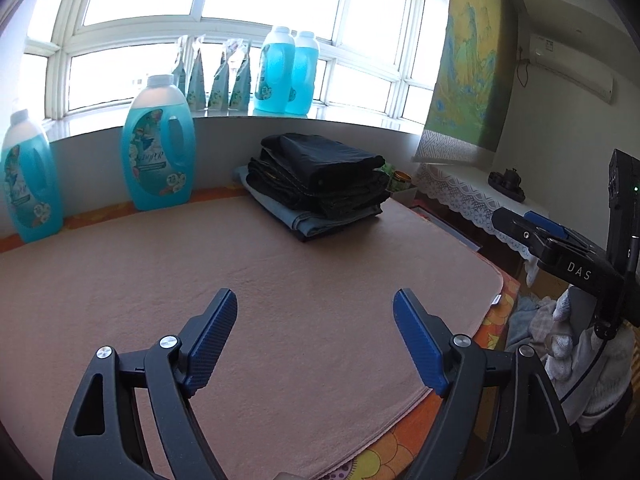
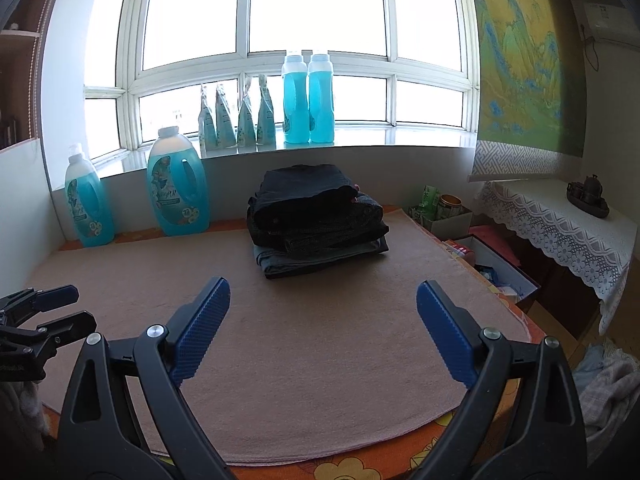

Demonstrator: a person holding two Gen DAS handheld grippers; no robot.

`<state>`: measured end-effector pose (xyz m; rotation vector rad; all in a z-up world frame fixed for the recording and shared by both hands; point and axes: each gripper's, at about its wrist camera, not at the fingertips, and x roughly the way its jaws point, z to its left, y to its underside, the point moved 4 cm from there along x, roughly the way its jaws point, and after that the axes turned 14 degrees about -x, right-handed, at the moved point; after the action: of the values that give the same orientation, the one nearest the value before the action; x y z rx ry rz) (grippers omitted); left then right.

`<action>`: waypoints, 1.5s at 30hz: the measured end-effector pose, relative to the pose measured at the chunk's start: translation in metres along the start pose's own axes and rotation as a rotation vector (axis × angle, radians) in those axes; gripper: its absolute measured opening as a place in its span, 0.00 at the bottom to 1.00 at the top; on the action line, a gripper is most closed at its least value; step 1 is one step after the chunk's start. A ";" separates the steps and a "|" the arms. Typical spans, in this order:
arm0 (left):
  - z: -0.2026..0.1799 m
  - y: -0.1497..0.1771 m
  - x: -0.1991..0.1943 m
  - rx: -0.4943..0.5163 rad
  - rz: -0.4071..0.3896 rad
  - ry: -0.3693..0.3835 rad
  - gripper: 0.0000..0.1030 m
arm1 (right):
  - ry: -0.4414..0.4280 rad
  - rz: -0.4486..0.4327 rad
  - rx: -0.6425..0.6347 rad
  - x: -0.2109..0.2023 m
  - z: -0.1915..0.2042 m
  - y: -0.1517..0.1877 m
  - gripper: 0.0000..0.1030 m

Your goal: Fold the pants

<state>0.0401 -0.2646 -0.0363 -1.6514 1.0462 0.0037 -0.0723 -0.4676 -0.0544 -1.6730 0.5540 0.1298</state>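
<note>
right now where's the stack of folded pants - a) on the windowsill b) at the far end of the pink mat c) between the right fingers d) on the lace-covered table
b - the stack of folded pants rests on the far end of the pink mat, below the windowsill.

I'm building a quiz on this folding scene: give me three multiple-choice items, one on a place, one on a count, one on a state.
1. Where is the stack of folded pants?
A. at the far side of the pink mat, below the window sill
B. on the lace-covered table
C. between the right gripper's jaws

2. How many blue bottles are in view?
A. two
B. four
C. six

3. How do the right gripper's jaws stand?
A. shut on the pants
B. shut on nothing
C. open, nothing between them

Answers:
1 A: the stack sits on the mat's far part, under the sill.
2 B: two stand by the mat, two on the sill.
3 C: the blue pads are wide apart over bare mat.
</note>
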 end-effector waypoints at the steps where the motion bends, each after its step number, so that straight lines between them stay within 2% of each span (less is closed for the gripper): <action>1: 0.000 0.002 -0.002 0.002 -0.002 -0.007 0.78 | -0.009 0.001 0.011 -0.001 0.002 0.002 0.94; 12: 0.003 0.008 -0.031 0.026 -0.072 -0.081 0.79 | 0.045 -0.005 0.009 -0.014 0.007 0.008 0.94; 18: 0.009 0.008 -0.034 0.004 -0.073 -0.110 0.79 | 0.057 -0.015 -0.011 -0.017 0.013 0.004 0.94; 45: 0.011 0.007 -0.039 0.000 -0.091 -0.146 0.79 | 0.059 -0.019 -0.005 -0.019 0.020 0.001 0.94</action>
<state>0.0177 -0.2322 -0.0263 -1.6714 0.8601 0.0627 -0.0849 -0.4432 -0.0516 -1.6908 0.5824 0.0689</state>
